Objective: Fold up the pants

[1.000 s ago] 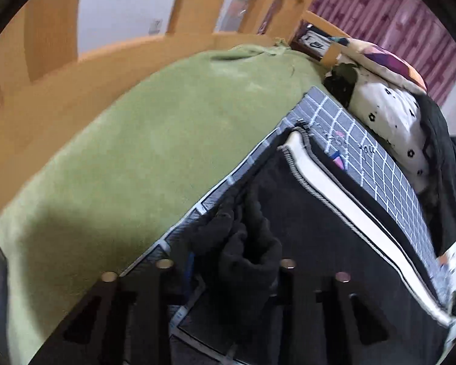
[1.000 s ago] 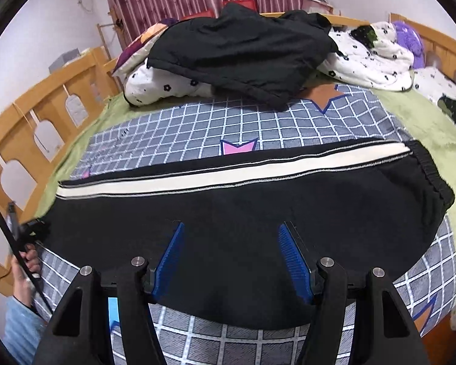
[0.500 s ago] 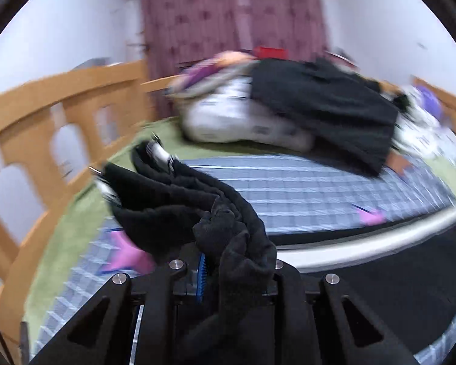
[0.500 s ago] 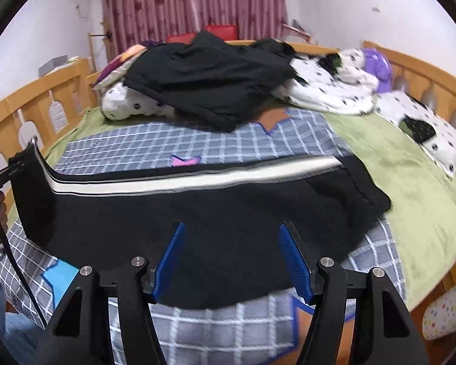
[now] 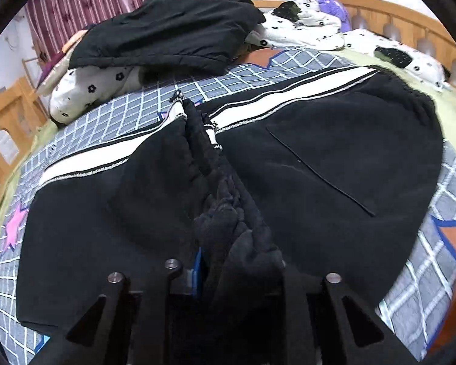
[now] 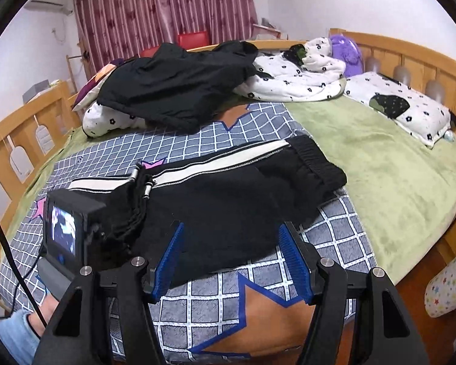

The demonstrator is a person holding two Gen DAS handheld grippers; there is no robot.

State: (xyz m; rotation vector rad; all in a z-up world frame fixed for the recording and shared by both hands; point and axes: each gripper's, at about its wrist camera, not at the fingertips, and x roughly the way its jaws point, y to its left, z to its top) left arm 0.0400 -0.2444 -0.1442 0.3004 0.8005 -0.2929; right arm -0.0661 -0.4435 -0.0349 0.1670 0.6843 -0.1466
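Observation:
Black pants (image 5: 334, 158) with a white side stripe lie on the checked blanket (image 5: 434, 273). The leg end is folded over toward the waistband (image 6: 316, 164). My left gripper (image 5: 237, 261) has the bunched black cuff between its fingers, and its jaws are opening. In the right wrist view this left gripper (image 6: 141, 179) hangs over the left half of the pants (image 6: 228, 200), its camera screen facing me. My right gripper (image 6: 231, 243) stands open above the near edge of the pants, with nothing between its blue pads (image 6: 171, 258).
A black jacket (image 6: 173, 88) and a flowered quilt (image 6: 295, 79) are heaped at the far end of the bed. A pillow (image 6: 404, 106) lies on the green sheet (image 6: 380, 158) at right. A wooden rail (image 6: 15, 140) runs around the bed. A person's sleeve (image 6: 12, 334) shows at lower left.
My left gripper swung the cuff from the left end of the bed over the pants toward the waist, doubling the leg. The right gripper drew back to the near edge.

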